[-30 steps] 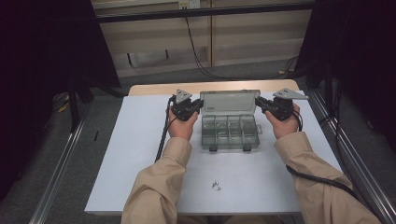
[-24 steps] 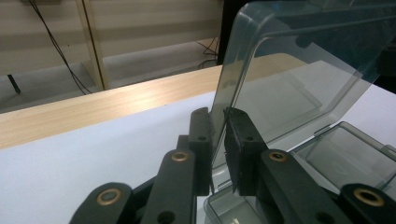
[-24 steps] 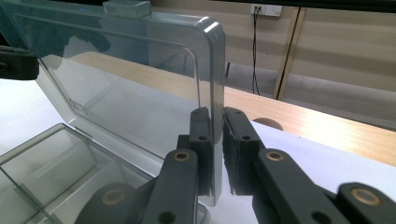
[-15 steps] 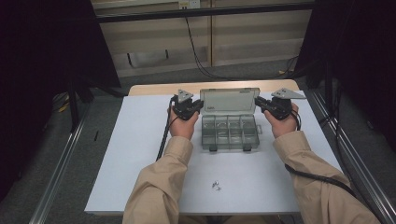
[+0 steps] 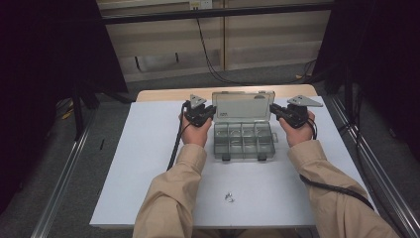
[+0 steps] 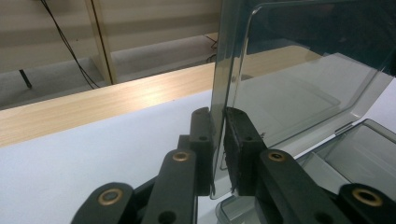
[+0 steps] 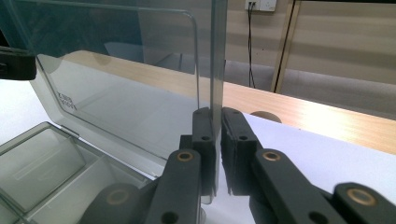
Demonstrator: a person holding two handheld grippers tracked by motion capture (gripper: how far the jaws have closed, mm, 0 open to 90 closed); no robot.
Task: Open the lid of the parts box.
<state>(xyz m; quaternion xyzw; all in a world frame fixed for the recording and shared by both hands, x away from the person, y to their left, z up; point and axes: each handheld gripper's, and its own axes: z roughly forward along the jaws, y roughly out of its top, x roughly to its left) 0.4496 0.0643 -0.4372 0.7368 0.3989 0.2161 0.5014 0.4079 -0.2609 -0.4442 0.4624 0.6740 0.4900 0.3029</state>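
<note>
Broadly, a white table (image 5: 133, 163) takes up most of the high view, with a wooden strip (image 5: 163, 94) along its far edge. Toward the far middle of it sits a clear plastic box (image 5: 243, 141) with small compartments, its lid (image 5: 242, 105) standing open and upright at the back. The left gripper (image 5: 207, 115) is clamped on the lid's left edge; in the left gripper view the jaws pinch the clear lid (image 6: 299, 79) between them. The right gripper (image 5: 275, 110) is clamped on the lid's right edge, and the right gripper view shows its jaws squeezing that thin edge (image 7: 217, 60). Near the table's front edge lie a few small screws (image 5: 229, 197), well apart from the box.
</note>
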